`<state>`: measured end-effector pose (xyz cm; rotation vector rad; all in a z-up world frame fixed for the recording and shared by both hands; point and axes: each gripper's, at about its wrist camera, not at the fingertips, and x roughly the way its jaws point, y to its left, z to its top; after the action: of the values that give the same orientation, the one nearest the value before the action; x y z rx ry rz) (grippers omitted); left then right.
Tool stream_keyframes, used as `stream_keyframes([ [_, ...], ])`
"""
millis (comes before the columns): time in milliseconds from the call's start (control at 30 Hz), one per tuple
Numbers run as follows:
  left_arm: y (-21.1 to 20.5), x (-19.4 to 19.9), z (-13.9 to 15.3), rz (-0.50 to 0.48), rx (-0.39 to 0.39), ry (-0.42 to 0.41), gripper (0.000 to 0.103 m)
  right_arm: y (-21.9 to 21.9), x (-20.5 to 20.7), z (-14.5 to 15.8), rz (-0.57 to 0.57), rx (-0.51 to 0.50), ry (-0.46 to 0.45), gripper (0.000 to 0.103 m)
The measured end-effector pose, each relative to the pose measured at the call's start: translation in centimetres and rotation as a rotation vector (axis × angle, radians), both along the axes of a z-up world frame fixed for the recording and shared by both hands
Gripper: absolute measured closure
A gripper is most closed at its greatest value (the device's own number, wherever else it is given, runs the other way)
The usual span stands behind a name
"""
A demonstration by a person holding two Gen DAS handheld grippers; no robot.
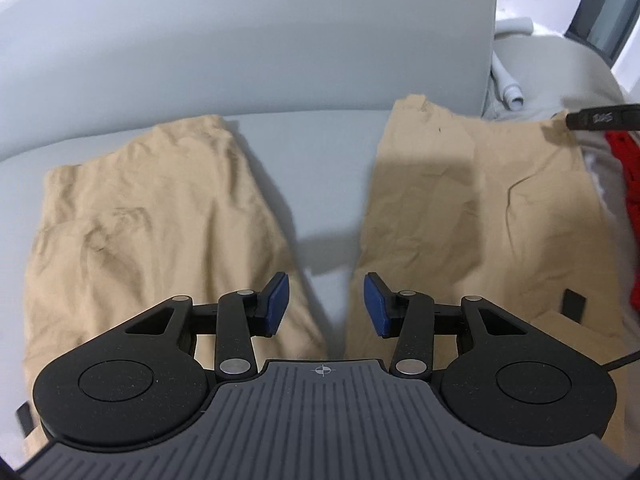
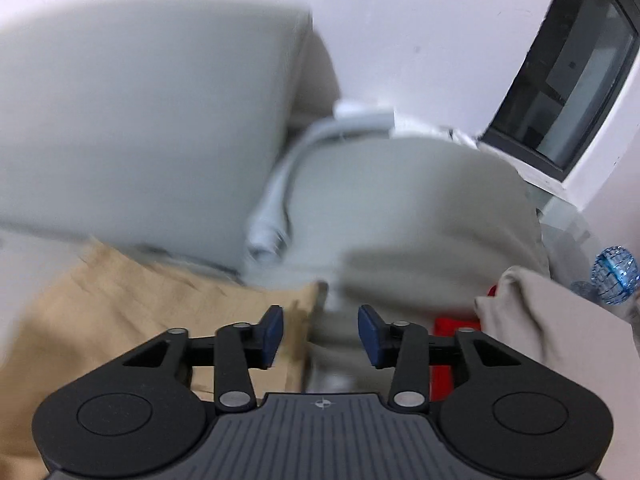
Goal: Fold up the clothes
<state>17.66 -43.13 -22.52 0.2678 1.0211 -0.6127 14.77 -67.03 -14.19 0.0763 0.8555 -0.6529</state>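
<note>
Tan trousers lie spread on a grey sofa seat (image 1: 320,184), with one leg (image 1: 152,216) to the left and the other leg (image 1: 480,208) to the right. My left gripper (image 1: 326,306) is open and empty, low over the gap between the two legs near the crotch. My right gripper (image 2: 320,334) is open and empty, over the outer corner of the right trouser leg (image 2: 160,312). Its black fingertip (image 1: 600,118) shows at the right edge of the left wrist view. The right wrist view is blurred.
The sofa backrest (image 1: 240,32) rises behind. A beige armrest (image 2: 420,200) and a white cable plug (image 2: 268,232) sit to the right. A red garment (image 1: 624,184) and a pale grey cloth (image 2: 560,320) lie beside the trousers. A blue plastic bottle (image 2: 612,276) stands far right.
</note>
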Motion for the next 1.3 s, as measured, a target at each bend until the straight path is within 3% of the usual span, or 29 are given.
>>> stream_keyframes([
  [100,2.8,-1.8,1.6,-0.007,0.023,0.002,0.055,2.6,-2.5,2.0,0.035,0.106,-0.046,0.056],
  [200,4.9,-4.0,2.3,-0.019,0.045,0.013,0.055,6.9,-5.2,1.9,0.081,0.253,-0.011,0.057],
  [233,5.4,-4.6,2.5,-0.020,0.050,0.015,0.055,9.7,-6.5,0.8,0.124,0.316,0.049,0.062],
  [333,7.3,-8.7,2.9,-0.034,0.063,0.006,0.058,15.1,-8.2,-2.2,0.185,0.350,0.140,0.095],
  [400,8.2,-11.3,3.3,-0.041,0.060,-0.028,0.065,17.8,-9.6,-3.7,0.187,0.393,0.163,0.095],
  [500,9.7,-13.2,3.4,-0.037,0.071,-0.016,0.072,21.9,-13.1,-5.1,0.196,0.355,0.218,0.096],
  [567,10.7,-14.2,3.4,-0.033,0.081,-0.004,0.074,23.2,-15.7,-5.2,0.177,0.257,0.245,0.096],
  [700,12.7,-16.4,3.5,-0.026,0.099,0.022,0.074,22.5,-17.1,-4.2,0.090,0.208,0.344,0.093],
  [800,14.2,-18.0,3.5,-0.021,0.112,0.041,0.074,22.6,-18.7,-1.7,0.061,0.235,0.302,0.090],
  [967,15.4,-19.1,2.9,-0.011,0.143,0.033,0.073,26.5,-20.0,1.8,0.192,0.317,0.179,0.086],
  [1067,15.8,-19.5,2.4,-0.006,0.163,0.020,0.062,30.0,-20.1,1.8,0.276,0.348,0.160,0.086],
  [1300,16.9,-20.4,1.1,0.007,0.209,-0.010,0.060,34.1,-17.9,-0.4,0.380,0.334,0.147,0.086],
])
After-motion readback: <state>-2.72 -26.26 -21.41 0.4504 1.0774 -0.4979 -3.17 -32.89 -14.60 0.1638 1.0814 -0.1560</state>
